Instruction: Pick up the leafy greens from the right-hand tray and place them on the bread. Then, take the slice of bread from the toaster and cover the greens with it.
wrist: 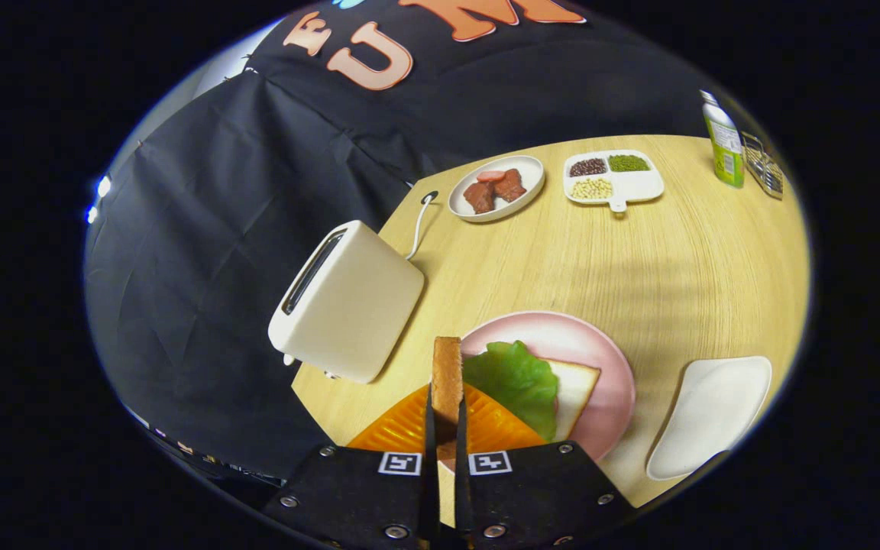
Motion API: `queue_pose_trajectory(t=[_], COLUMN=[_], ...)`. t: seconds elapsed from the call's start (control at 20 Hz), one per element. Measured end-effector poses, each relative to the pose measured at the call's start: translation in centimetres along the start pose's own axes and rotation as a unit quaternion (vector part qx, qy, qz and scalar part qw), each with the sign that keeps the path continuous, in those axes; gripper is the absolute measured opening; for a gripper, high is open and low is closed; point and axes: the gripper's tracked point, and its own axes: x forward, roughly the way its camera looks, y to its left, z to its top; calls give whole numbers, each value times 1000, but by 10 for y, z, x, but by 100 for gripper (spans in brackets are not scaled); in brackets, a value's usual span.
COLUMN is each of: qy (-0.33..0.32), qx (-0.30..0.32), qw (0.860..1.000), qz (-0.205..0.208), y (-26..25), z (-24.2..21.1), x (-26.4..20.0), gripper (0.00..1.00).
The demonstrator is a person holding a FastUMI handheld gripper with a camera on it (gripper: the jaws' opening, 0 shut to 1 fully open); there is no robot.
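Pinching the toasted bread slice edge-on, your hand-held gripper sits just left of the ruffled green lettuce leaf on the pink plate; shift right, lay flat.

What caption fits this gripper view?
Tongs clamp a bread slice on edge beside the toaster, near greens on the plate.

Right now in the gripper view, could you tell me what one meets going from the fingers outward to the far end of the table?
Gripper shut on the bread slice → leafy greens on the pink plate → round dish of meat.
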Motion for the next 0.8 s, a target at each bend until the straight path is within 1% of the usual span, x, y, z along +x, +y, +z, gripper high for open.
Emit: queue_pose_trajectory(t=[0.3, 0.35, 0.45, 0.5, 0.55, 0.6, 0.75, 0.8], qy=[-6, -7, -21, -29, -40, -55, -106, -129], qx=[-5, -12, -30, -44, -60, -76, -86, -91], qw=[1000, 1000, 998, 997, 995, 991, 984, 979], qz=[-20, -27, -42, -53, -73, -93, -113, -126], y=[-33, -39, -49, -53, -61, -70, -75, -78], z=[-9, -11, -9, -7, -5, 1, 20, 31], x=[3, 3, 3, 1, 0, -3, -21, -32], gripper=[8, 10, 16, 24, 28, 38, 45, 50])
